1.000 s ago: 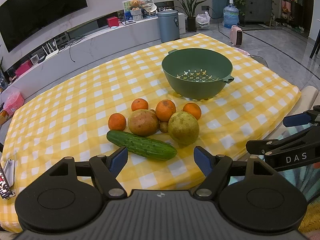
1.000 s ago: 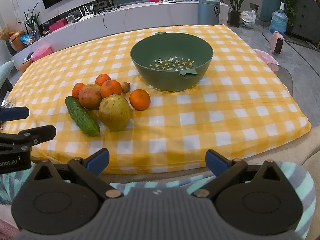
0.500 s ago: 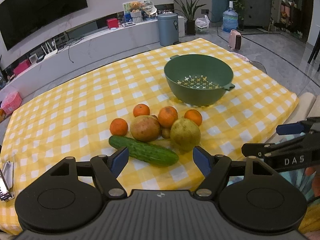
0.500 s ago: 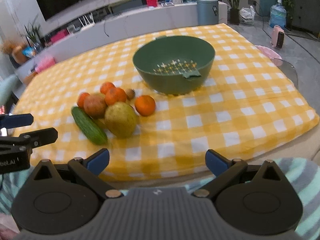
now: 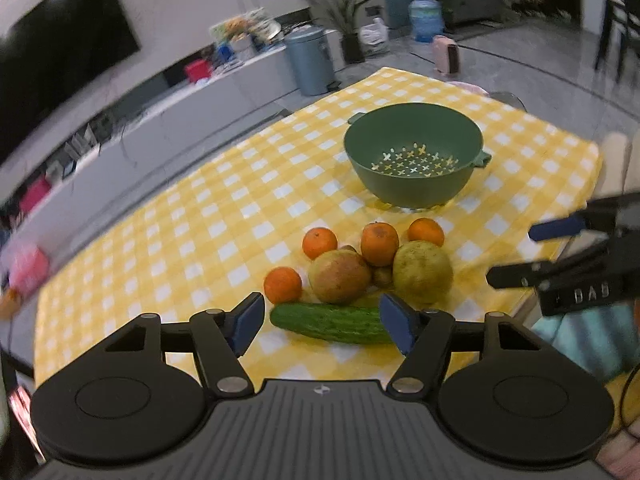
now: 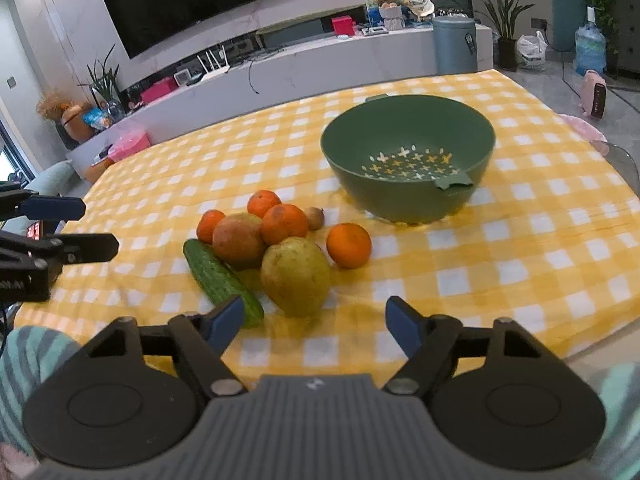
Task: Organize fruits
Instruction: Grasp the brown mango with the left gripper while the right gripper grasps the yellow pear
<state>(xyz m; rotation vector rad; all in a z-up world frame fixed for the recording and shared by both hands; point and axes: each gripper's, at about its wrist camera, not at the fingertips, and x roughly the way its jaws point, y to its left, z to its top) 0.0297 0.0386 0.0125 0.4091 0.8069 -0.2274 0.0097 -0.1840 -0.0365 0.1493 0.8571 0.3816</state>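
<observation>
My left gripper (image 5: 322, 330) hangs over the near edge of the tabletop (image 5: 224, 216), jaws closing on nothing, and the cucumber (image 5: 332, 323) shows between them, farther off and untouched, its long axis running crosswise from pad to pad. My right gripper (image 6: 314, 326) is also closing empty, with the pear (image 6: 295, 275) just ahead. The green colander (image 6: 408, 156) stands beyond the pile.
</observation>
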